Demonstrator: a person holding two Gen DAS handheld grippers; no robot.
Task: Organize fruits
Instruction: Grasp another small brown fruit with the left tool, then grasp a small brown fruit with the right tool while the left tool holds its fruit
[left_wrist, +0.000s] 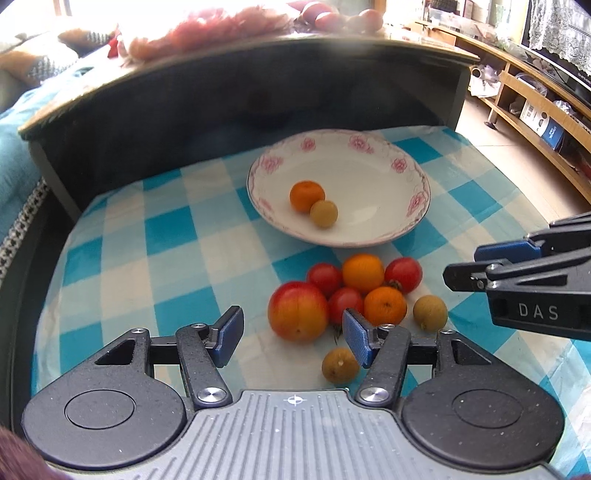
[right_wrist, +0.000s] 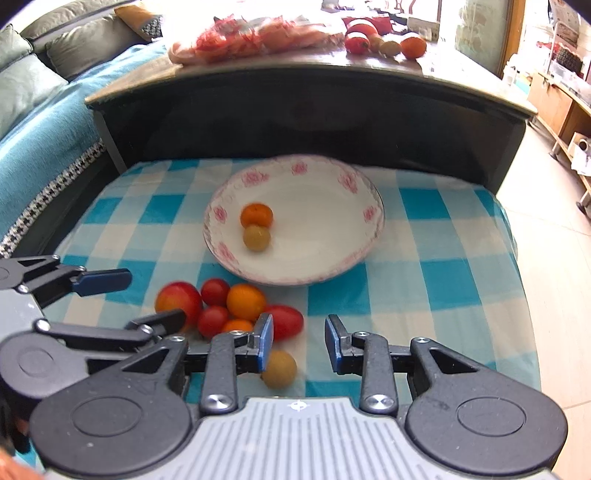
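One floral-rimmed ceramic bowl (left_wrist: 413, 192) near the far edge of my checked blue-white tablecloth (left_wrist: 166, 229) holds two fruits: a tangerine (left_wrist: 307, 196) touching a round tan longan (left_wrist: 324, 214). Loose heap in front of the bowl: one smooth red-yellow apple (left_wrist: 297, 311), two more tangerines, three glossy cherry tomatoes, two more longans. My left gripper (left_wrist: 291, 338) gapes, nothing between its ribbed blue pads. My right gripper (right_wrist: 299, 345) has jaws apart, empty, one longan (right_wrist: 279, 368) beside its left finger.
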